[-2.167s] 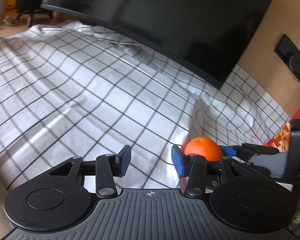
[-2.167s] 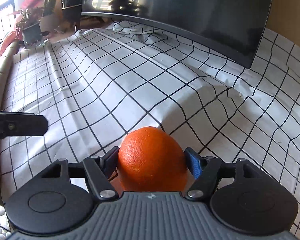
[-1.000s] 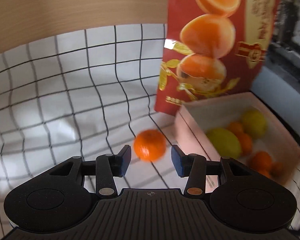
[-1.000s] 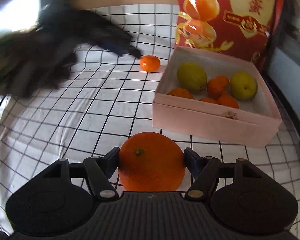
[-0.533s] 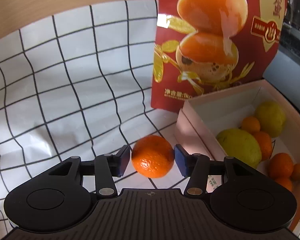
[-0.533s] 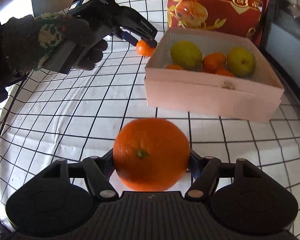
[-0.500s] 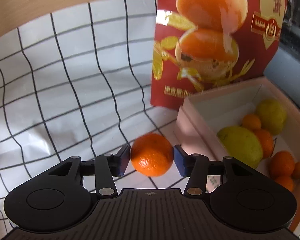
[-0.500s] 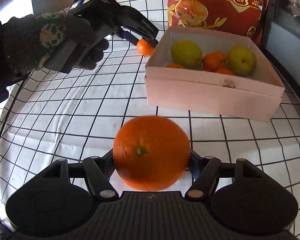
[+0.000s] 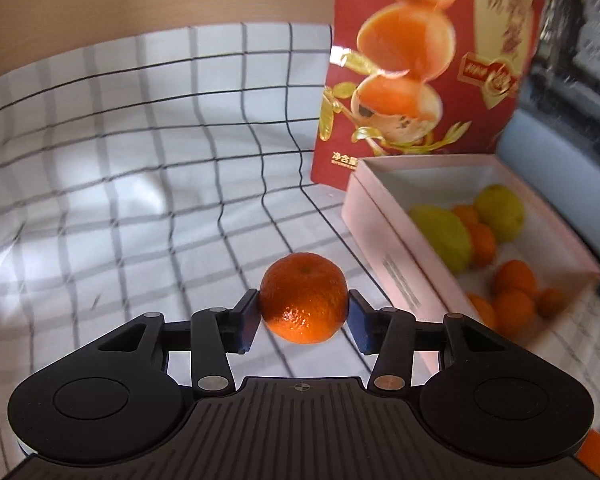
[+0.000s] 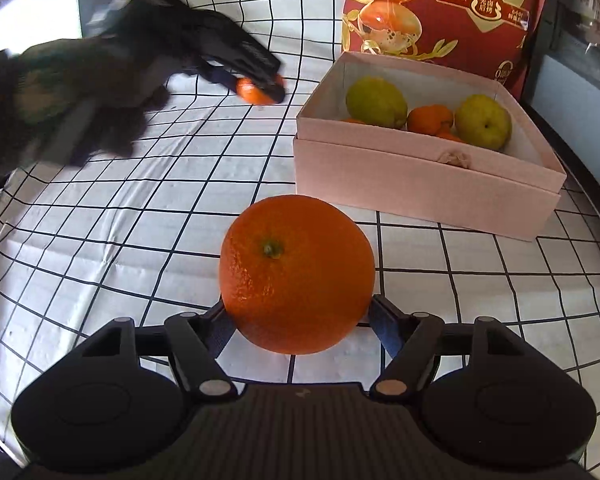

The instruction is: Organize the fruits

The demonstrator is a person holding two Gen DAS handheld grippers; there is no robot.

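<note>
The right gripper (image 10: 298, 322) clamps a large orange (image 10: 297, 273) in front of the pink box (image 10: 420, 178). Left of the box, the left gripper (image 10: 260, 86), blurred, grips a small mandarin (image 10: 252, 94). Behind the box stands a red bag (image 10: 440, 8).

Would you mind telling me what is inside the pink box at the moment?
The pink box holds two yellow-green fruits and several small oranges; the left wrist view shows more oranges at the near end. Anything beneath the fruit or behind the near wall is hidden.
</note>
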